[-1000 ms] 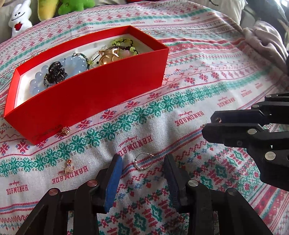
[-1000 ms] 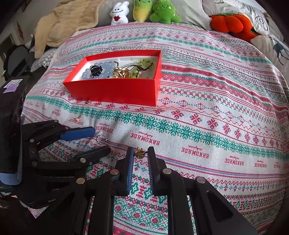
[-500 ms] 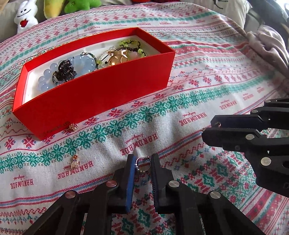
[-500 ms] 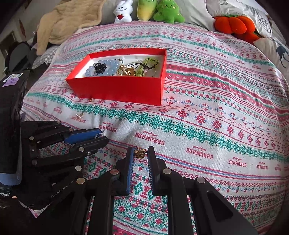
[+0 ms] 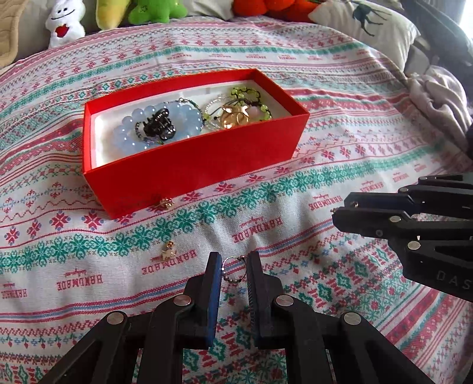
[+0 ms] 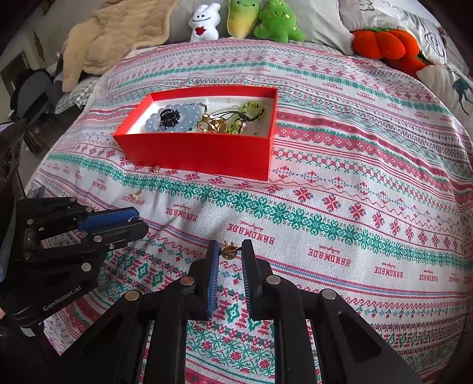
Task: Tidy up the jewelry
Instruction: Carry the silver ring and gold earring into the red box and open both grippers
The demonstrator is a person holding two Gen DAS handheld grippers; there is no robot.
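Change since a second ago: left gripper (image 5: 235, 260) has closed from wide open onto a thin silver hoop earring (image 5: 235, 270) and has come up off the bedspread, nearer the red box.
Left gripper: narrow gap, its two pads pinching the hoop earring at their tips; a short row of small beads hangs along the hoop's lower edge.
Right gripper: right gripper (image 6: 230, 248) sits low over the bedspread, unmoved, pads nearly together, clamped on a small gold earring (image 6: 229, 252) at the fingertips.
Red box: open red box (image 5: 207, 165) with white lining lies on the bedspread beyond both grippers, well apart from them.
Inside the box: pale blue bead bracelet (image 5: 156, 124) at the left, a black hair claw (image 5: 156, 127) resting on it; a gold piece (image 5: 236, 116) and green beads (image 5: 248, 94) tangled at the right.
Loose pieces: a small round gold stud (image 5: 166, 202) lies just beside the box's near wall; a gold star-shaped earring (image 5: 169, 251) lies on the bedspread between the box and the left gripper.
Surface: bed covered by a white bedspread (image 6: 354, 165) with red and teal knit-style bands and the word HANDMADE.
Background: plush toys line the far edge, a white one (image 6: 205, 22), two green ones (image 6: 278, 22) and an orange pumpkin (image 6: 384, 44); a beige blanket (image 6: 112, 32) sits at the far left.
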